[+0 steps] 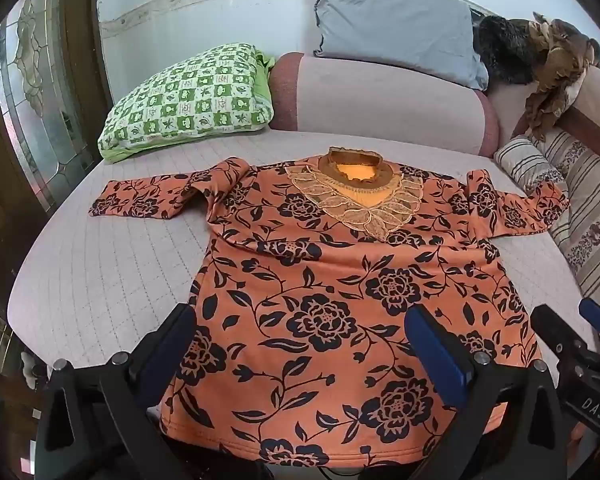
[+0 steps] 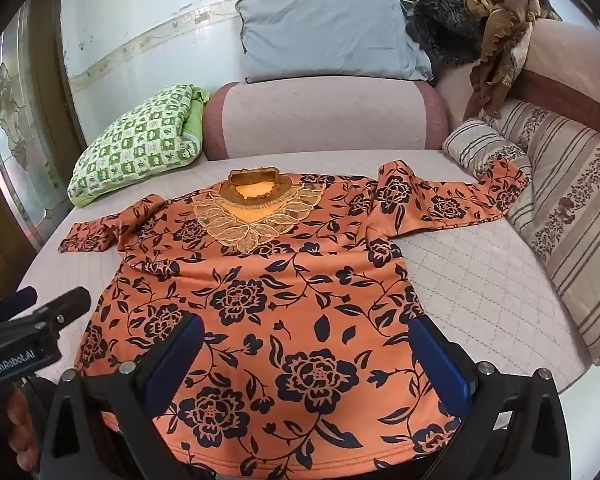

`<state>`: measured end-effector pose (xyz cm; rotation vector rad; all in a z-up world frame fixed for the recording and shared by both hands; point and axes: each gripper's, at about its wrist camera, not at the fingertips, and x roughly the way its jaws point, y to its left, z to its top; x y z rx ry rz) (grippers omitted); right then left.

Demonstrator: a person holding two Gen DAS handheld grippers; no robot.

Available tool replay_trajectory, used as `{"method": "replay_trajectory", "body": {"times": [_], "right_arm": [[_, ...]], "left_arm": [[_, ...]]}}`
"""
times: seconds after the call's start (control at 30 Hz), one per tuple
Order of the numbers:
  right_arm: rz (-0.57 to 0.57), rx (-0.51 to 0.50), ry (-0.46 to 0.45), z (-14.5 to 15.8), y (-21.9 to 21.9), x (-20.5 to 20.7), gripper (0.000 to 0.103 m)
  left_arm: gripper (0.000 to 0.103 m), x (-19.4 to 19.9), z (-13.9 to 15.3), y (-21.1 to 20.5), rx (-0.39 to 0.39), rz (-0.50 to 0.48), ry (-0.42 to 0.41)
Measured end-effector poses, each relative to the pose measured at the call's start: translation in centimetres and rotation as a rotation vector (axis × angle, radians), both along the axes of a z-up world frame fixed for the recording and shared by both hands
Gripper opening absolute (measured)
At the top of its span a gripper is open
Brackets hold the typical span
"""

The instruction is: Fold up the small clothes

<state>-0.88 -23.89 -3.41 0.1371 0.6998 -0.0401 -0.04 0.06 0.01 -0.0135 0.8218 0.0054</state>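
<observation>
Orange flowered shirt (image 1: 340,280) lies flat, front up, on the quilted bed (image 1: 100,280), collar toward the far cushions, both sleeves out to the sides, hem nearest the cameras. Left tool (image 1: 300,344) jaws spread wide, hovering over the hem, pinching nothing. Right tool (image 2: 306,352) also spread wide above the hem, empty. Green checked pillow (image 1: 188,100) sits at the far left.

Top (image 1: 320,300) laid flat on mattress (image 1: 108,264), collar toward the far end, sleeves spread to either side. Checked pillow (image 1: 188,100) set behind at left, bolster (image 1: 384,104) behind centre, plain pillow (image 1: 392,28) upon it, striped cushions (image 1: 572,208) at right.
</observation>
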Motion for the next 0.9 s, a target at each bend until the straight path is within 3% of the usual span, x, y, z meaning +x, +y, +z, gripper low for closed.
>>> {"method": "replay_trajectory", "body": {"times": [0.03, 0.9], "right_arm": [[0.001, -0.003, -0.001, 0.0, 0.1, 0.0, 0.103], [0.016, -0.018, -0.033, 0.9, 1.4, -0.3, 0.103]], "left_arm": [[0.103, -0.3, 0.0, -0.1, 0.012, 0.005, -0.031], [0.103, -0.3, -0.4, 0.2, -0.015, -0.003, -0.008]]}}
